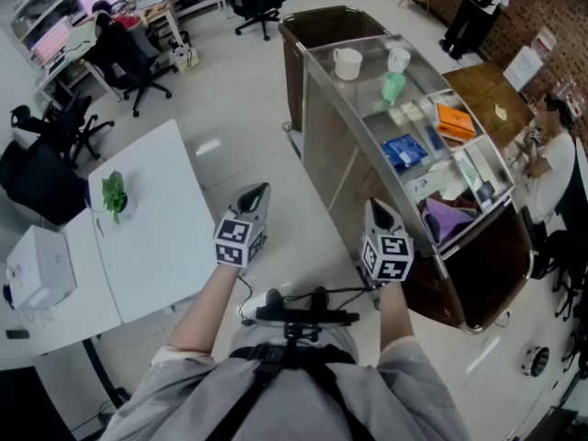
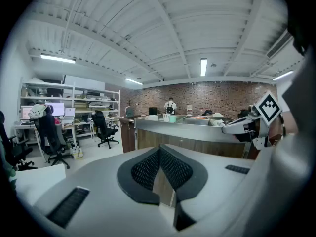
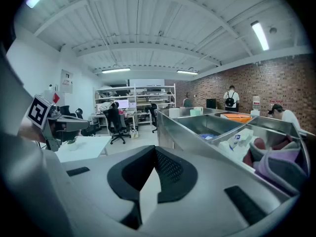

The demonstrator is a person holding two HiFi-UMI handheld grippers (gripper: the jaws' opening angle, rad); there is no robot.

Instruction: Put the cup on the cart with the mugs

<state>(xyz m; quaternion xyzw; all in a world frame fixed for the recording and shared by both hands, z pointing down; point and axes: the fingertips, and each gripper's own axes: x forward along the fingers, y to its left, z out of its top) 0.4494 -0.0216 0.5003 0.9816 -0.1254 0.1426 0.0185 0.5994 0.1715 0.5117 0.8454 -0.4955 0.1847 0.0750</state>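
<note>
Cup (image 1: 393, 87) on cart (image 1: 318, 129), well apart from right claw (image 1: 378, 209).

white mugs (image 1: 347, 63) (image 1: 398, 59) — 2 | green cup (image 1: 393, 87) — 1 | cart (image 1: 320, 141) 1 | plant (image 1: 114, 194) 1

The cup (image 1: 393, 88) is pale green, the mug (image 1: 347, 63) white, one box (image 1: 455, 120) orange.

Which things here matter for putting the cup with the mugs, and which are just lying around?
For the job: green cup, white mugs, cart.
Just lying about: orange pack, blue packet, purple cloth, potted plant, office chair.
</note>
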